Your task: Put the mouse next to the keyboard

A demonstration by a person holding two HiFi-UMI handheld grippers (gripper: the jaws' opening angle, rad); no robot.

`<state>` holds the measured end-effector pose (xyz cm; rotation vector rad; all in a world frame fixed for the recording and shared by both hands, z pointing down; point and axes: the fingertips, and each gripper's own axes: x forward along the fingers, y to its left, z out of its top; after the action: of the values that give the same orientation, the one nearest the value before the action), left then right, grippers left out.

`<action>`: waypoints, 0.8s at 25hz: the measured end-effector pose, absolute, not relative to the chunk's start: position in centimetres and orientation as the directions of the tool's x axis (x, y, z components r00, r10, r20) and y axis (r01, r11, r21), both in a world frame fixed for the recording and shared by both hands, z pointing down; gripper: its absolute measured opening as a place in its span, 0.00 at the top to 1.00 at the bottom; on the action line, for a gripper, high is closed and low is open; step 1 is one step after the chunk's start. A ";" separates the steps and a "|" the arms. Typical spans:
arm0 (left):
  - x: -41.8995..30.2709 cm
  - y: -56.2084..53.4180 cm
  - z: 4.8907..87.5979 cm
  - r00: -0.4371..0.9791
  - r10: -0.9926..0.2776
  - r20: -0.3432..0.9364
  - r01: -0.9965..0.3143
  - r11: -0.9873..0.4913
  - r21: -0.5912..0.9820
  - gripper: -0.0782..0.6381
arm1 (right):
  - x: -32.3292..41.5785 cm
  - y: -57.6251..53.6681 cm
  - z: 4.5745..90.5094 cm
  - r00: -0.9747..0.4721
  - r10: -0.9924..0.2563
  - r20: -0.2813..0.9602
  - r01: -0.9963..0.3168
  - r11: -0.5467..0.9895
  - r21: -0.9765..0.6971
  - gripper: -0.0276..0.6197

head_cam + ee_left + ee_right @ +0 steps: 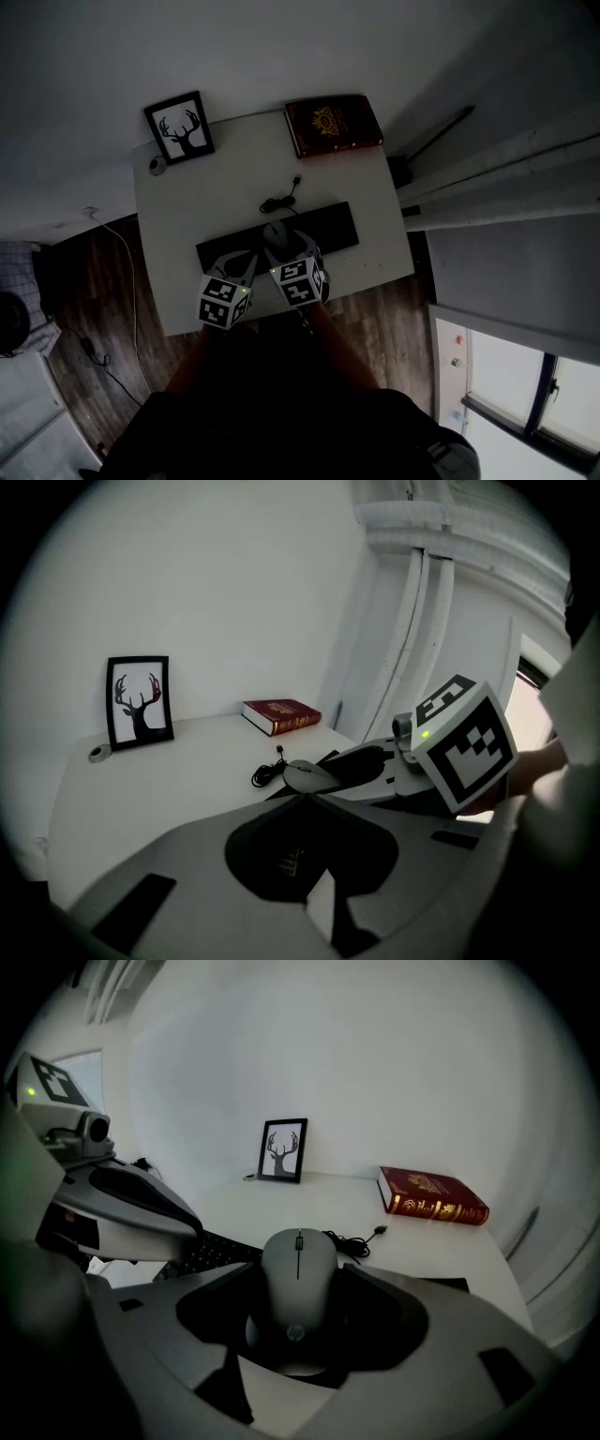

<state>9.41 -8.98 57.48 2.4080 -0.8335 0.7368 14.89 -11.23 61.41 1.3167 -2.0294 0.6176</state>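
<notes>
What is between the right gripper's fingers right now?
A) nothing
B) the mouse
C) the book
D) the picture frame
B: the right gripper view shows the mouse held between the fingers of the right gripper; the book lies farther back on the table.

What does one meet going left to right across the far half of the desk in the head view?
Framed deer picture → coiled cable → red book.
</notes>
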 end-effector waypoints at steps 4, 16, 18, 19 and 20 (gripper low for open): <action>11.7 -8.8 57.9 0.666 -0.398 0.631 -0.662 -0.706 0.253 0.89 | 17.7 -11.1 61.8 -0.293 -0.632 0.718 -0.929 0.365 -0.058 0.49; 19.9 -7.7 59.2 0.685 -0.354 0.637 -0.619 -0.743 0.253 0.89 | 26.3 -10.2 63.0 -0.255 -0.650 0.716 -0.949 0.309 -0.058 0.49; 21.2 -7.5 59.4 0.690 -0.344 0.637 -0.609 -0.751 0.254 0.89 | 28.0 -10.1 63.2 -0.239 -0.653 0.719 -0.956 0.290 -0.055 0.49; 21.8 -7.5 59.5 0.692 -0.338 0.638 -0.604 -0.755 0.255 0.89 | 28.9 -10.1 63.2 -0.230 -0.655 0.720 -0.959 0.278 -0.054 0.49; 22.4 -7.5 59.6 0.694 -0.332 0.639 -0.598 -0.759 0.256 0.89 | 29.8 -10.2 63.3 -0.221 -0.658 0.720 -0.963 0.264 -0.054 0.49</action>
<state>22.38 -7.47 59.59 2.4539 -0.7179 0.8019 29.80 -10.17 63.31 1.4601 -1.9616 0.6843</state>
